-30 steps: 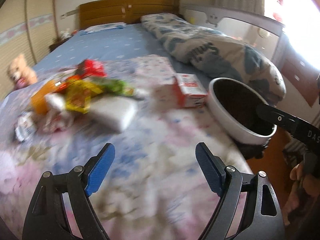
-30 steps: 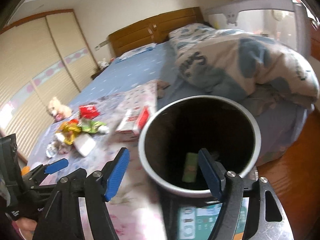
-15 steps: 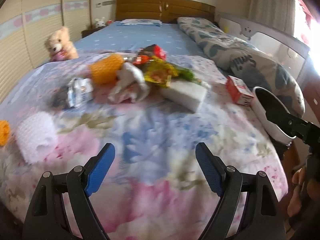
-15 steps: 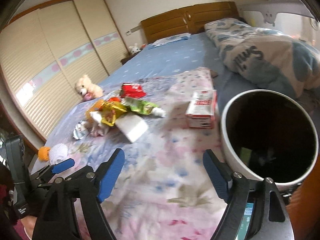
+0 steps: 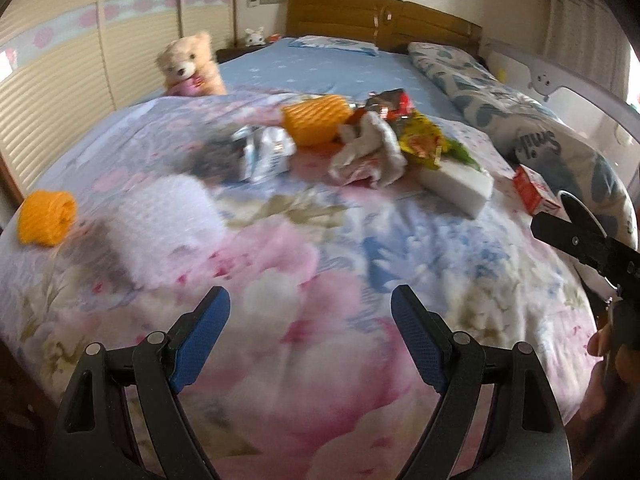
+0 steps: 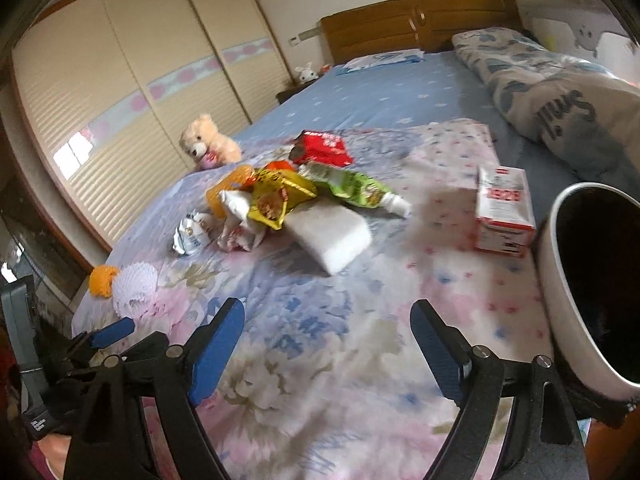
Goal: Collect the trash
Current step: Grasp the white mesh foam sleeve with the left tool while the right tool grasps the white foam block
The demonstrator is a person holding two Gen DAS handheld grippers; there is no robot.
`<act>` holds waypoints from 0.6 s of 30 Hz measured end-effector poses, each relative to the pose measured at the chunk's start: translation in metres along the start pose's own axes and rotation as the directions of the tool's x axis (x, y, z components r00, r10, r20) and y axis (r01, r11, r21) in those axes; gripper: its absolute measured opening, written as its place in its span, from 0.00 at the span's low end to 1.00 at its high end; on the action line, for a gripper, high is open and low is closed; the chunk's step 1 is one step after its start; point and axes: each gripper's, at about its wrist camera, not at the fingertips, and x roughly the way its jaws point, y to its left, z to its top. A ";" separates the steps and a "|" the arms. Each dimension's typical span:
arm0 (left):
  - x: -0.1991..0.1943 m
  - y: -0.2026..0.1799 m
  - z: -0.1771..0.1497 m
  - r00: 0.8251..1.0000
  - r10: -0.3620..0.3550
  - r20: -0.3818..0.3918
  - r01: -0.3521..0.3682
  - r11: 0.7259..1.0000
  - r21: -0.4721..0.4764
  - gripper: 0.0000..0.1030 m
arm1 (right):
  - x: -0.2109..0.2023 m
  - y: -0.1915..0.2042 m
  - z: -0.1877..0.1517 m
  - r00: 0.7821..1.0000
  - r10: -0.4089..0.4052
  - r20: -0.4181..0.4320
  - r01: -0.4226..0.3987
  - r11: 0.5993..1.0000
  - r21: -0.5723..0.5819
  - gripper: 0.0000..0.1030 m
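Both blue-padded grippers, left [image 5: 310,340] and right [image 6: 326,346], hover spread and empty over the floral quilt [image 6: 320,360], crumpled wrapper pile [image 6: 280,196] mid-bed (white round bin [image 6: 560,312] at right edge).

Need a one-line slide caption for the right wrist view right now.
Open right gripper over the floral bedspread, facing a trash pile, with the bin at right.

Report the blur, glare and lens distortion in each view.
Left wrist view: motion blur smears the white foam net and teddy bear; window glare whitens the upper right edge; fisheye bows the bedspread. Right wrist view: sharper, mild blur on the white block; the wardrobe curves; the bin interior is black.
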 end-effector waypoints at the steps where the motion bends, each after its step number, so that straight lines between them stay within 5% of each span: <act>1: -0.001 0.005 -0.001 1.000 0.009 -0.001 -0.009 1.000 -0.008 0.83 | 0.003 0.002 0.000 1.000 0.002 -0.005 -0.002 1.000 -0.006 0.85; 11: 0.001 0.067 -0.006 0.992 0.120 -0.026 -0.123 0.979 -0.165 0.86 | 0.036 0.010 0.011 0.998 0.006 -0.059 -0.011 0.997 -0.075 0.87; 18: 0.017 0.086 0.000 0.986 0.158 -0.051 -0.164 0.971 -0.173 0.86 | 0.061 0.013 0.028 0.997 -0.022 -0.071 0.012 0.990 -0.141 0.87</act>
